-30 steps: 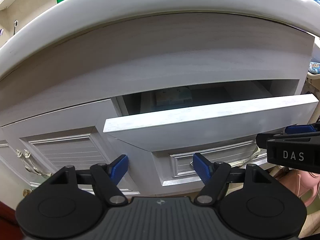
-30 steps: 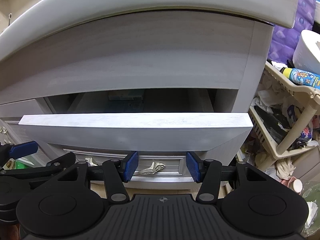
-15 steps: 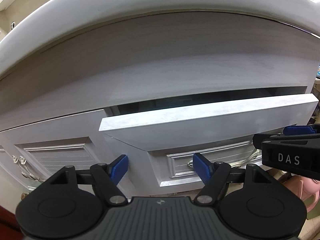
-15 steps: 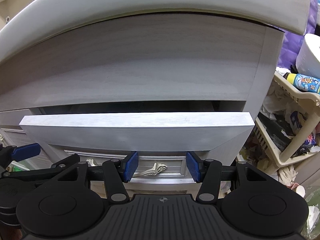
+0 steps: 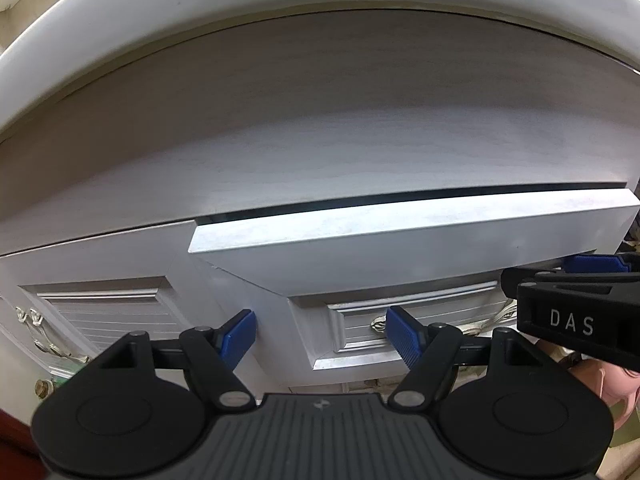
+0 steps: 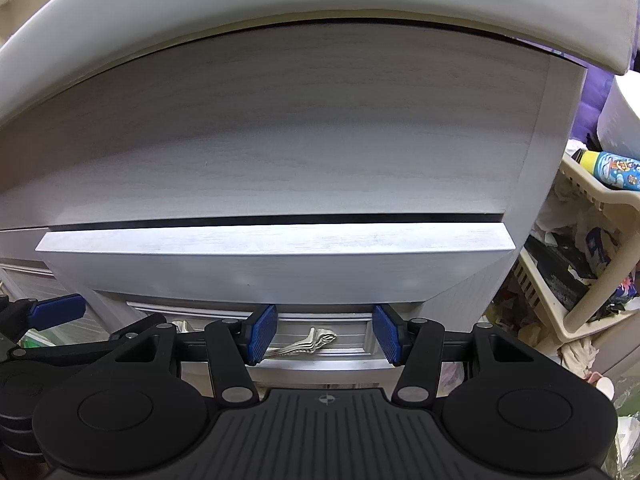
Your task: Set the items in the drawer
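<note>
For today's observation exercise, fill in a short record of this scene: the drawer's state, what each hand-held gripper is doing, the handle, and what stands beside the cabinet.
drawer: drawer front almost shut; only a thin dark gap above it
contents: hidden
left hand-held gripper: open, holding nothing, low in front of the cabinet
right hand-held gripper: open, holding nothing, just below the drawer front
handle: ornate pale metal, on the panel below the drawer front, between the right fingers in view
beside cabinet: beige plastic rack with clutter, on the right
</note>
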Demonstrator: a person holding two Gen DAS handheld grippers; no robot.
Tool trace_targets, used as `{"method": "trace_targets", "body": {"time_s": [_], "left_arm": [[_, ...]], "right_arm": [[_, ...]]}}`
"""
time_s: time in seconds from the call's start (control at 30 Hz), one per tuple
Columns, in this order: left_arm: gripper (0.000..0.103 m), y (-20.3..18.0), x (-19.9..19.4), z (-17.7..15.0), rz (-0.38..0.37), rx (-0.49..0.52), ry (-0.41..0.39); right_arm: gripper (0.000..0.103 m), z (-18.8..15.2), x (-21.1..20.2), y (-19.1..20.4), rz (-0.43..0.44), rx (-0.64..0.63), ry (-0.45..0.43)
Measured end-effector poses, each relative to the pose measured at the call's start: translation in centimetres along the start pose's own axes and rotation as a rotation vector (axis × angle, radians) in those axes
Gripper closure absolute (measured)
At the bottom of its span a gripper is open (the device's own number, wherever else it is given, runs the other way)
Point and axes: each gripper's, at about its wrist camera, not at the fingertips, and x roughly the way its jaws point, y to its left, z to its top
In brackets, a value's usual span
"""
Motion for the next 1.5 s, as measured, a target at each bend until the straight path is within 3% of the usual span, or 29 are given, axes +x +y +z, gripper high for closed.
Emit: {"method": "trace_targets", "body": {"time_s": [0.83,1.5], "left_arm": [[0.018,-1.6,0.2,1.0,-0.002,0.015,-0.013],[0.018,-2.6,-1.2,0.8,-0.005,0.018,-0.014]], "right_arm": [[0.05,0.7,1.0,0.4,0.01,-0.01,-0.01],[0.048,-0.7,0.2,1.5,0.006,-0.025,-0.025]]}}
